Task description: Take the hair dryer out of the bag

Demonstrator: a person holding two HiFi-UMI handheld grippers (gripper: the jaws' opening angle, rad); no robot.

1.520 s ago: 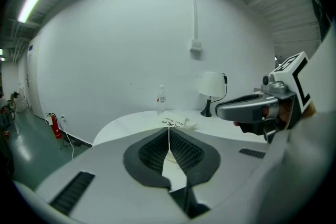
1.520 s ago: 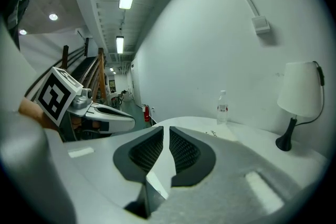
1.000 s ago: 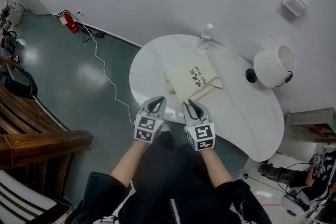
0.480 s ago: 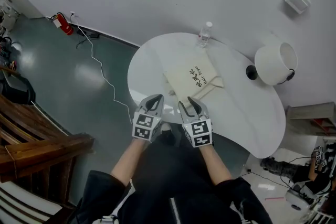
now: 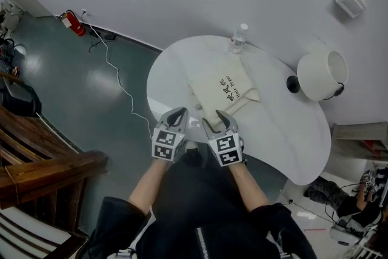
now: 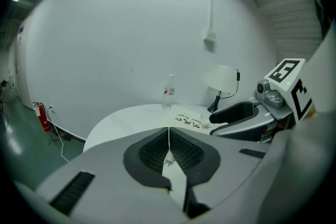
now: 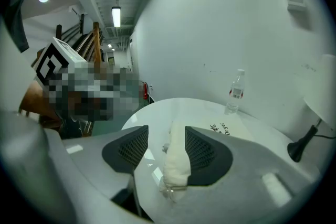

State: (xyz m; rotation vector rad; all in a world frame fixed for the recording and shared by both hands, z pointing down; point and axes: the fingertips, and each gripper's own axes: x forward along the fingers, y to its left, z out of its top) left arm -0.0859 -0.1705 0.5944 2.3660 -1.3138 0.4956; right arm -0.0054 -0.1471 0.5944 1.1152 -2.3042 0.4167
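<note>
Right hand-held gripper [image 5: 216,119] released, jaws have just been opening; cream fabric strap [image 7: 176,157] of the bag lies between them, not pinched; left hand-held gripper [image 5: 176,116] clenched, nothing in it; both hover at the near edge of the white rounded tabletop [image 5: 285,130]; flat cream canvas tote bag with black lettering [image 5: 227,89] lies just ahead of the right one, long axis running away toward the clear plastic water bottle [image 5: 239,39], strap end nearest; right hand is nearer; hair dryer not visible, presumably inside the bag; white-shaded lamp on a black base [image 5: 321,74] far right; grey-green glossy floor [image 5: 91,82], red fire extinguisher [image 5: 71,21] by the white wall.
</note>
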